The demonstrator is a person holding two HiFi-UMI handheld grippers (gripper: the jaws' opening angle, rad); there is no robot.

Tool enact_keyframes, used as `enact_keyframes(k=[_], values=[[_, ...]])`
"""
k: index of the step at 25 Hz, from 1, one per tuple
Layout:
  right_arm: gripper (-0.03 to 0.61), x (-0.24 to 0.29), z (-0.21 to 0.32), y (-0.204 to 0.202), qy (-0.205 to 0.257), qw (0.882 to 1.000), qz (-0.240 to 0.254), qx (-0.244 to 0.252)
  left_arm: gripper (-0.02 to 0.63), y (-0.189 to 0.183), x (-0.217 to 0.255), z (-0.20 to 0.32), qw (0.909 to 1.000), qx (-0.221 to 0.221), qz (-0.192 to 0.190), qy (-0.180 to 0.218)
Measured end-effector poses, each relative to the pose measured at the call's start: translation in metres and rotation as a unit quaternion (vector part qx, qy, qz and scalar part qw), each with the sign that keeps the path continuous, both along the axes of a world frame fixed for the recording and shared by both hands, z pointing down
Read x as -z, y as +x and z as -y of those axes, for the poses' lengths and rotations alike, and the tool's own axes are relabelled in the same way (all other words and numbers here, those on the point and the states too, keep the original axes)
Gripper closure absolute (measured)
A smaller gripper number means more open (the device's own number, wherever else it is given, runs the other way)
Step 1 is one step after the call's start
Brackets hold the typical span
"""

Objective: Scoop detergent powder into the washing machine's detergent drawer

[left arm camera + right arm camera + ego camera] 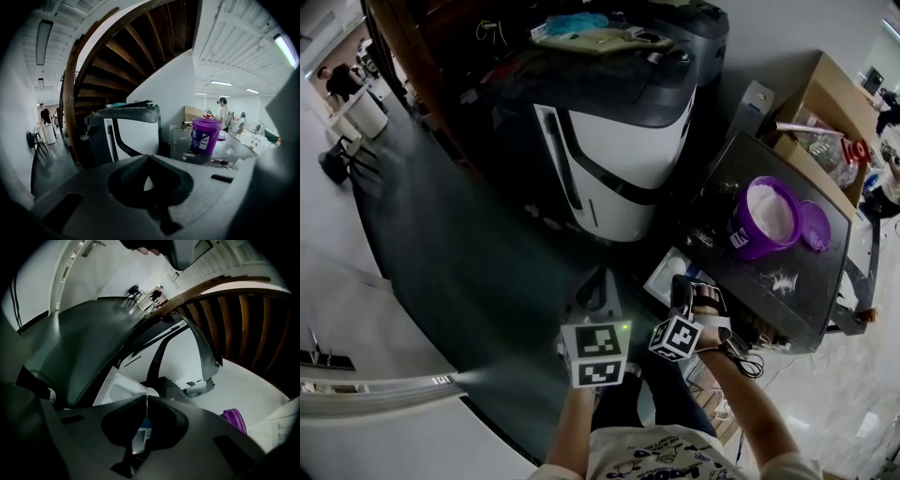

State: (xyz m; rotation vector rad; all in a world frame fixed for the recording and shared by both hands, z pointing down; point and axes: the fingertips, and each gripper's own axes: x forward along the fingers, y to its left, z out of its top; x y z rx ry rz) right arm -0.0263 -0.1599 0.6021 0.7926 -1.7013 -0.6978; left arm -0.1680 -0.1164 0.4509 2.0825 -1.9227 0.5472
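The washing machine stands white and dark grey ahead of me. Low at its right a white detergent drawer juts out. An open purple tub full of white powder sits on the dark table, with its lid beside it. Both grippers hover side by side below the machine. My left gripper is shut and empty. My right gripper is shut just above the drawer, its jaws tip to tip.
Spilled powder lies on the table in front of the tub. A cardboard box with clutter stands behind the table. A wooden staircase rises behind the machine. People stand far off at the left.
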Motion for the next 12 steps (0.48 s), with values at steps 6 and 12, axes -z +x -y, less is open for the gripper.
enact_keyframes(k=[6,12], values=[[0.558,-0.0042,0.0,-0.0002,-0.006,1.0,-0.007,-0.001,0.612,-0.0038,-0.0007,-0.0025,1.0,0.004,-0.001,0.001],[0.558,-0.0017,-0.0004,0.0,-0.015,1.0,0.016,-0.016,0.612,-0.0053,-0.0011,-0.0023,1.0,0.005,-0.004,-0.001]])
